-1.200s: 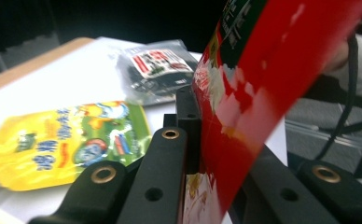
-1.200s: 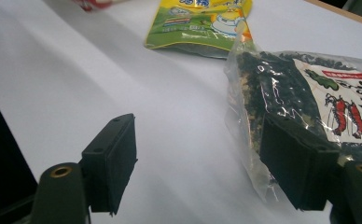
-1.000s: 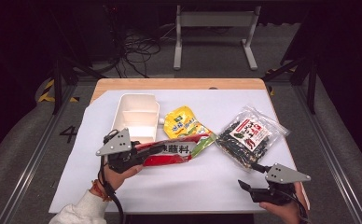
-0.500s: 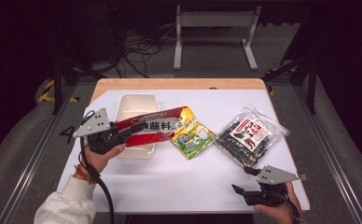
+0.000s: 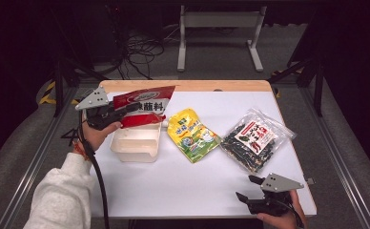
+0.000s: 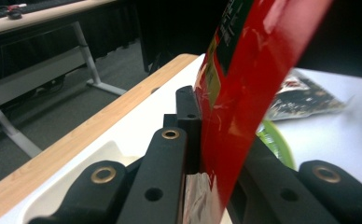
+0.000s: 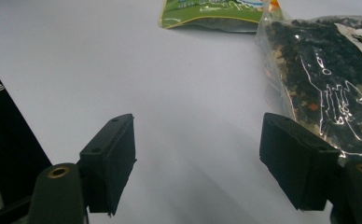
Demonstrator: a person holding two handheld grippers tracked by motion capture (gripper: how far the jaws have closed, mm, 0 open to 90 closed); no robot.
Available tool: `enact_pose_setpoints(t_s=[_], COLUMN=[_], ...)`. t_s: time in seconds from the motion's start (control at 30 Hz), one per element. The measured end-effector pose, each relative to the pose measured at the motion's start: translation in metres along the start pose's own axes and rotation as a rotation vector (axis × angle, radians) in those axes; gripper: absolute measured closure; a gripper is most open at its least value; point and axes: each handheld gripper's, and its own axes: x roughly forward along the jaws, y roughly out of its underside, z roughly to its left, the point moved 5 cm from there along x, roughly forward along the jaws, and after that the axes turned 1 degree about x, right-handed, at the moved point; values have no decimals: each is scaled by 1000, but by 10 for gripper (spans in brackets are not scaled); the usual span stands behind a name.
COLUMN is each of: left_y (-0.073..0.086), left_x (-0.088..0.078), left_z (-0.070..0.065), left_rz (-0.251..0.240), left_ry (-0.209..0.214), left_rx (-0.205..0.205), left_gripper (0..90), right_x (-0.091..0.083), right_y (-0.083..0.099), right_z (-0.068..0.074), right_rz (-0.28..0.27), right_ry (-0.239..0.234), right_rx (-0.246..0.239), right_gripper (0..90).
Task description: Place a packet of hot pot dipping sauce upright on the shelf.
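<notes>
Red foil catches our eye first in the high view: the left gripper (image 5: 118, 113) clamps the red packet (image 5: 142, 106) by one end and holds it in the air above the far end of the white tray (image 5: 135, 143). A second ago we saw that packet low over the table, in front of the tray and beside the yellow-green pouch (image 5: 192, 134); half a second ago it hung across the tray, and now it is higher and farther toward the table's far left corner. The pouch and the clear bag of dark dried food (image 5: 255, 138) lie where they lay before. The right gripper (image 5: 250, 191) hovers at the near right edge with its jaws apart and nothing between them, much as earlier.

From the left gripper view we see the packet (image 6: 244, 93) pinched tight between the two black jaws, rising steeply, with the tray (image 6: 76, 186) below.

From the right gripper view we see the jaws spread wide over bare white table (image 7: 123, 70), the clear bag (image 7: 328, 88) just beside one of them and the pouch's edge (image 7: 207, 14) beyond.
</notes>
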Motion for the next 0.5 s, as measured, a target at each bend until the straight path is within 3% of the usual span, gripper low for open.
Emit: enact_pose_setpoints(t_s=[0.33,0.5], left_y=[7,12], left_x=[17,30], left_z=[33,49], left_rz=[19,61], left_ry=[-3,-22], left_rx=[1,2], left_gripper=[899,899], right_x=[7,5], right_y=[4,7], right_z=[2,7], right_rz=[17,24], right_ry=[-6,-7], right_rx=[29,30], right_gripper=[271,271])
